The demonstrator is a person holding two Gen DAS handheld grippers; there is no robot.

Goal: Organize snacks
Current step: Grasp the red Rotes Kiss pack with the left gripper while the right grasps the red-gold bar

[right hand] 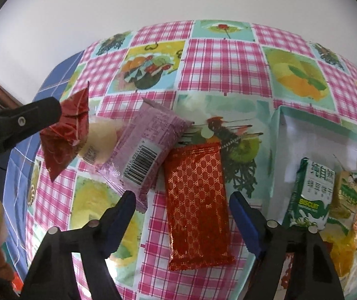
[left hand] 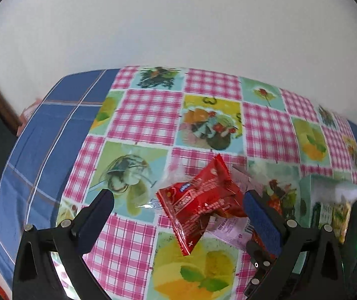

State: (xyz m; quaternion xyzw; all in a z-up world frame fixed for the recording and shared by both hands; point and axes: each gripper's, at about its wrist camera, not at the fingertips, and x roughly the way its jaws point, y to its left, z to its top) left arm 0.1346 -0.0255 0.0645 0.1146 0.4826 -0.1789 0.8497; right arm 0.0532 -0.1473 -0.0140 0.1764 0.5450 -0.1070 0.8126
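My left gripper (left hand: 178, 203) is open; a small red snack packet (left hand: 199, 201) hangs tilted between its fingers, touching the right finger (left hand: 260, 215). In the right wrist view the same packet (right hand: 64, 131) sits at the tip of the left gripper's finger (right hand: 36, 117), above the table. My right gripper (right hand: 182, 206) is open and empty over a long red patterned packet (right hand: 197, 192) lying flat. A pink packet (right hand: 148, 145) with a barcode and a pale round snack (right hand: 101, 137) lie to its left.
A white box (right hand: 285, 135) at the right holds a green biscuit packet (right hand: 310, 195) and several yellow packets (right hand: 350, 200). The chequered fruit-print tablecloth (right hand: 223, 57) covers the table; a blue cloth (left hand: 41, 130) lies at its left. A white wall stands behind.
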